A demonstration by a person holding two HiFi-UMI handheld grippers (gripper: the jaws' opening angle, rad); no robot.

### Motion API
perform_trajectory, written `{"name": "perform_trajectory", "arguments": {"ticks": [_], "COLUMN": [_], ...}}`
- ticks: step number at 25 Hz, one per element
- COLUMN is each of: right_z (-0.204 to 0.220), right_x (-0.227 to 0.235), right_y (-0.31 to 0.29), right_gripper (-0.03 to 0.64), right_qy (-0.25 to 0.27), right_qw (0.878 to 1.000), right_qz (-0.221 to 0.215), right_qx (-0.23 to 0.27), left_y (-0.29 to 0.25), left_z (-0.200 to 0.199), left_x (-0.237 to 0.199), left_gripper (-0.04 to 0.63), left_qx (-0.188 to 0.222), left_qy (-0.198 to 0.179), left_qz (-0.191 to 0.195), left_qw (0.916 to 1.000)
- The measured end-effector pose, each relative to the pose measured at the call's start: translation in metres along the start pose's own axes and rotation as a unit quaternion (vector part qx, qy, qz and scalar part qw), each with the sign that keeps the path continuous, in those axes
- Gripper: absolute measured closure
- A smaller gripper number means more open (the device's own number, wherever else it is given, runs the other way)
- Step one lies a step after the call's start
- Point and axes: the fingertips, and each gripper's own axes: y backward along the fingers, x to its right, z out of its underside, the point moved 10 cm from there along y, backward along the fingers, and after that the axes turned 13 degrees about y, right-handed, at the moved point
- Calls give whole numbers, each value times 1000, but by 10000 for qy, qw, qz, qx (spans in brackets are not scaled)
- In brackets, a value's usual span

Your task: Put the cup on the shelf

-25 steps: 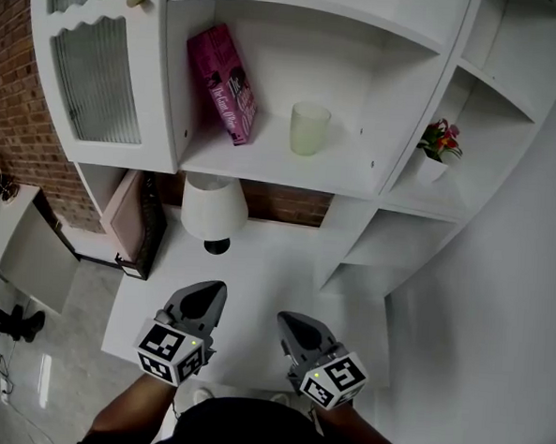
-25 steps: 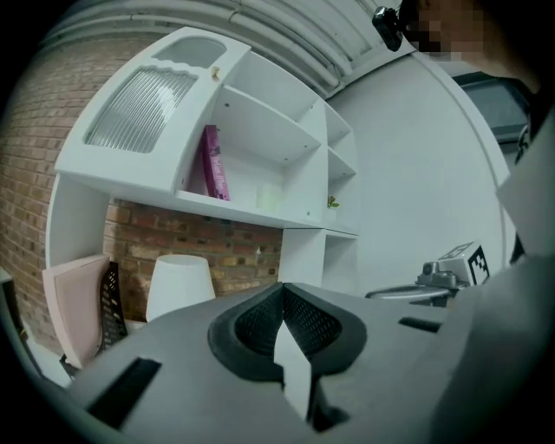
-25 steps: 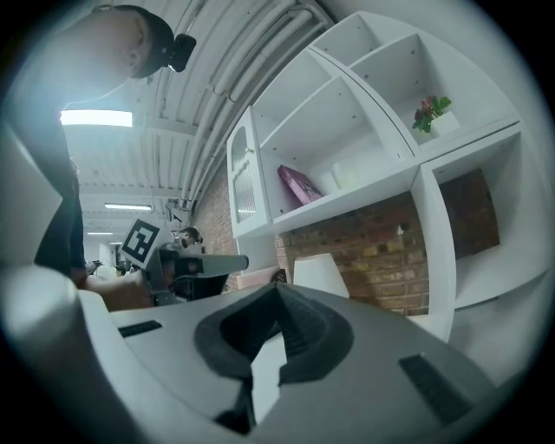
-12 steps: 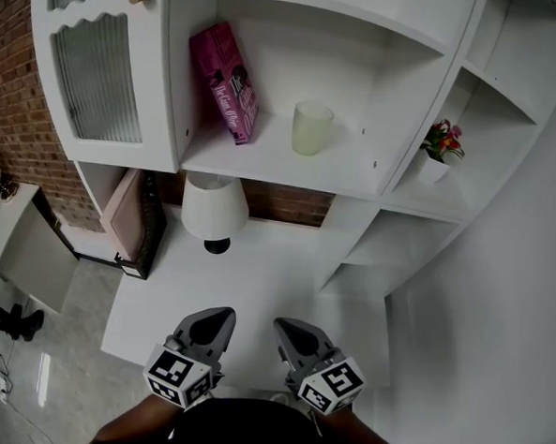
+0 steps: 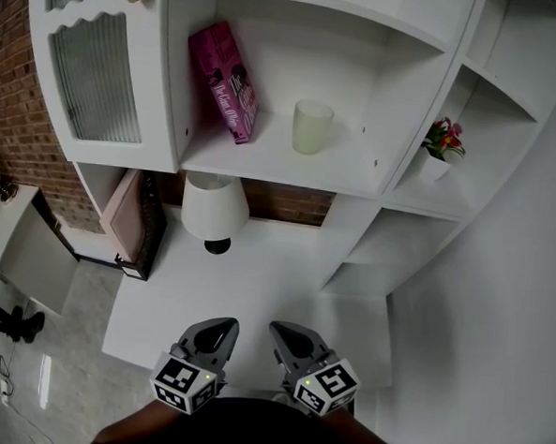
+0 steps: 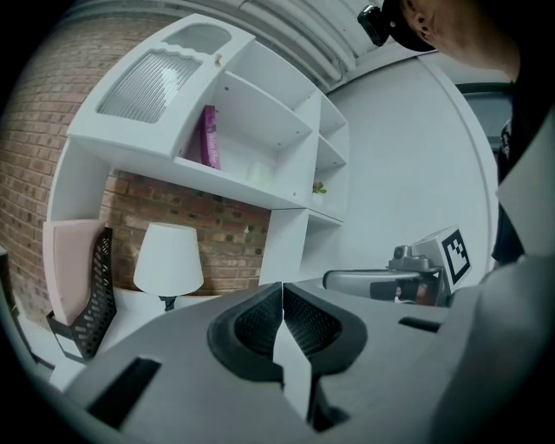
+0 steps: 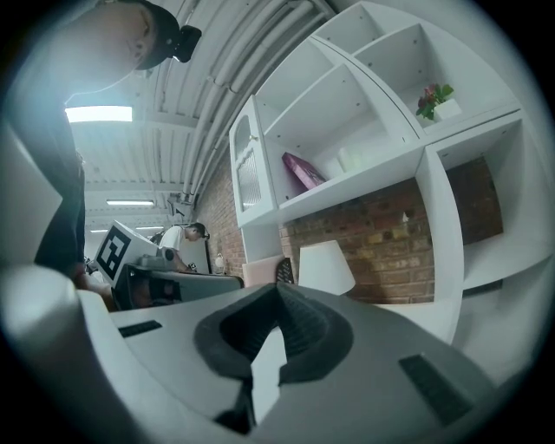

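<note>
A pale green cup (image 5: 312,126) stands upright on the white shelf (image 5: 263,164), to the right of a leaning pink book (image 5: 223,84). The cup shows small in the right gripper view (image 7: 349,159) and faintly in the left gripper view (image 6: 257,173). My left gripper (image 5: 218,329) and right gripper (image 5: 284,334) hang side by side low over the white desk (image 5: 256,271), close to my body and far below the cup. Both are shut with nothing between the jaws. In the left gripper view the left gripper (image 6: 282,299) points at the shelf unit; in the right gripper view so does the right gripper (image 7: 277,299).
A white lamp (image 5: 214,211) stands on the desk under the shelf. A small flower pot (image 5: 436,153) sits in the right-hand compartment. A cabinet door with ribbed glass (image 5: 94,74) is at the left. A pink board and black mesh rack (image 5: 137,222) lean at the desk's left edge.
Both grippers have drawn back toward my body and closer together, lower in the head view. The cup on the shelf has not moved.
</note>
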Motion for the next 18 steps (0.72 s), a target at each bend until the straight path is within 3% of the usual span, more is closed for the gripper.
{"name": "perform_trajectory", "arguments": {"ticks": [18], "right_z": [-3], "right_x": [1], "right_y": [-1], "right_gripper": [614], "right_qy": [-38], "right_qw": [10000], "right_qz": [20], "right_qx": [27], "left_y": [-4], "left_z": [-5], "left_x": [6], "left_gripper": [588], "left_qx": [12], "left_qy": [-194], "left_qz": [231], "left_qw": [9995]}}
